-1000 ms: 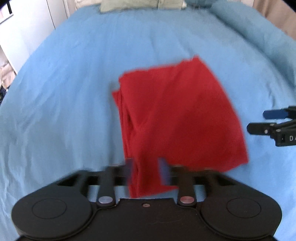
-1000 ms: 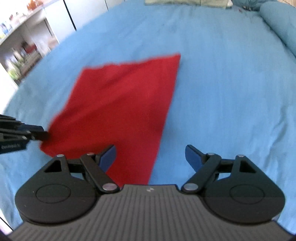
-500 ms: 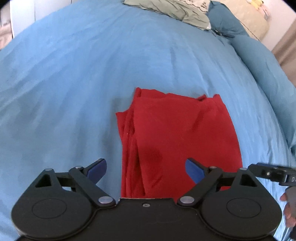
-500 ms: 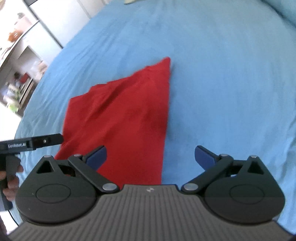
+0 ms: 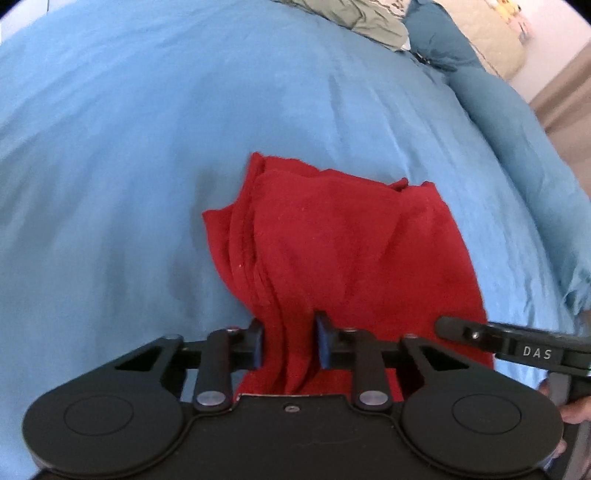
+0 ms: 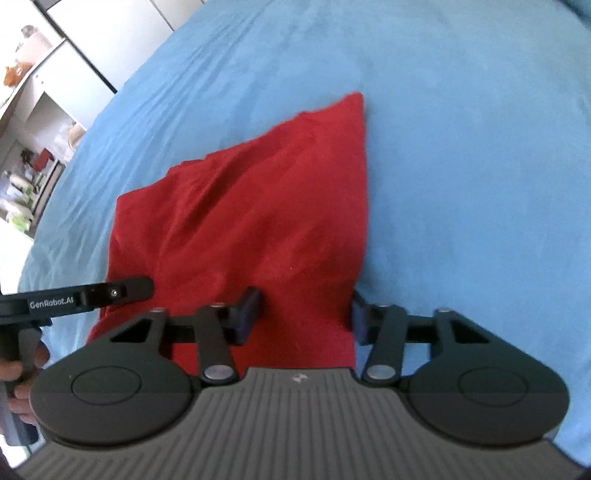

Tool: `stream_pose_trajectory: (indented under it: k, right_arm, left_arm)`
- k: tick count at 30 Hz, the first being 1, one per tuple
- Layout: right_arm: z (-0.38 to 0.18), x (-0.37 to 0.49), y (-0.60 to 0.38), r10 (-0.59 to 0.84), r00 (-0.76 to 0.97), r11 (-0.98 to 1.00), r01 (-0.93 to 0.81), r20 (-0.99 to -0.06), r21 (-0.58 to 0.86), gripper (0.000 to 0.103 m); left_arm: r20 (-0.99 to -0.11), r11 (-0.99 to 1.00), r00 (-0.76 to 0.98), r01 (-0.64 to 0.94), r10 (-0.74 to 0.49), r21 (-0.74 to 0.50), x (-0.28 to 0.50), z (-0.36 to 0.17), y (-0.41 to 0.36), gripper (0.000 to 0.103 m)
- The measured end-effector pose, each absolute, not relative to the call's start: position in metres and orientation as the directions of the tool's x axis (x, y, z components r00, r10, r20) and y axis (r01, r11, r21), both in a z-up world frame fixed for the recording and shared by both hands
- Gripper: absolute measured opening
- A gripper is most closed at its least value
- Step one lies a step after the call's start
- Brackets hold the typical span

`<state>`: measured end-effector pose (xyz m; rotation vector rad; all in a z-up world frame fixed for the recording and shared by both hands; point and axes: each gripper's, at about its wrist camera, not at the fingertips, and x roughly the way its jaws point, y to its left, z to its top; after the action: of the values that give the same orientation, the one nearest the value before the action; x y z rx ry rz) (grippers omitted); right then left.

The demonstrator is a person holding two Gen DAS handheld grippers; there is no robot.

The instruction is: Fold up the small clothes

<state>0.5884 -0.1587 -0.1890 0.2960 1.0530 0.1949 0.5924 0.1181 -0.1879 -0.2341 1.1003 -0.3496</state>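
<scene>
A: Where is the red garment (image 5: 354, 254) lying?

B: It is lying folded on the blue bedsheet (image 5: 129, 155), near the edge closest to the cameras, with both tools working at its near end.

A: What is the left gripper (image 5: 288, 341) doing?

B: Its jaws have just been closing, and they are now pinching a bunched ridge of red cloth at the garment's near left corner. The blue pads (image 5: 323, 343) are pressing on the folds from both sides.

A: And the right gripper (image 6: 304, 314)?

B: Its jaws have also been closing. They are straddling the near right corner, with a wide band of cloth between them. The left pad is sitting on the fabric and the right one is meeting the garment's edge, so it is probably gripping, though the blur there is making that hard to confirm.

A: Is any lettering showing?

B: Yes. In the left wrist view the right tool's side bar is reading "DAS". In the right wrist view the left tool's bar is reading "GenRobot.AI", with a hand (image 6: 16, 373) wrapping around its handle below.

A: Anything else around?

B: A grey-green pillow (image 5: 369, 22) and a darker blue bolster (image 5: 498, 110) are lying at the far end of the bed, and white shelves (image 6: 33, 122) are standing beside it.
</scene>
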Motion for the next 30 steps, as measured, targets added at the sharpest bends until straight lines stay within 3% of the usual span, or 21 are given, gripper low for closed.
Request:
stream_pose_trajectory:
  k: [2, 4, 19, 23, 27, 30]
  right_arm:
    - [-0.181, 0.585, -0.156, 0.289, 0.497, 0.947, -0.019, -0.819, 0.322, 0.042]
    - [-0.175, 0.581, -0.156, 0.285, 0.518, 0.946, -0.016, -0.807, 0.324, 0.039]
    - [-0.089, 0.476, -0.214, 0.328, 0.558, 0.918, 0.001, -0.762, 0.396, 0.037]
    - [-0.088, 0.432, -0.234, 0.303, 0.540, 0.937, -0.020, -0.785, 0.348, 0.037]
    - [-0.133, 0.401, -0.260, 0.240, 0.515, 0.959, 0.003, -0.823, 0.282, 0.037]
    - [-0.173, 0.385, -0.276, 0.210, 0.516, 0.964, 0.033, -0.830, 0.264, 0.042]
  left_arm:
    - [-0.834, 0.933, 0.419, 0.171, -0.359, -0.316, 0.591, -0.181, 0.109, 0.022]
    - [-0.830, 0.937, 0.437, 0.184, -0.348, -0.296, 0.585, -0.169, 0.104, 0.020]
    - [-0.796, 0.910, 0.448, 0.277, -0.408, -0.310, 0.471, -0.081, 0.043, 0.020]
    - [-0.812, 0.911, 0.421, 0.267, -0.404, -0.315, 0.432, -0.099, 0.013, 0.020]
    - [-0.843, 0.922, 0.382, 0.239, -0.377, -0.304, 0.412, -0.149, -0.019, 0.021]
    - [-0.842, 0.943, 0.438, 0.245, -0.315, -0.225, 0.403, -0.169, -0.027, 0.030]
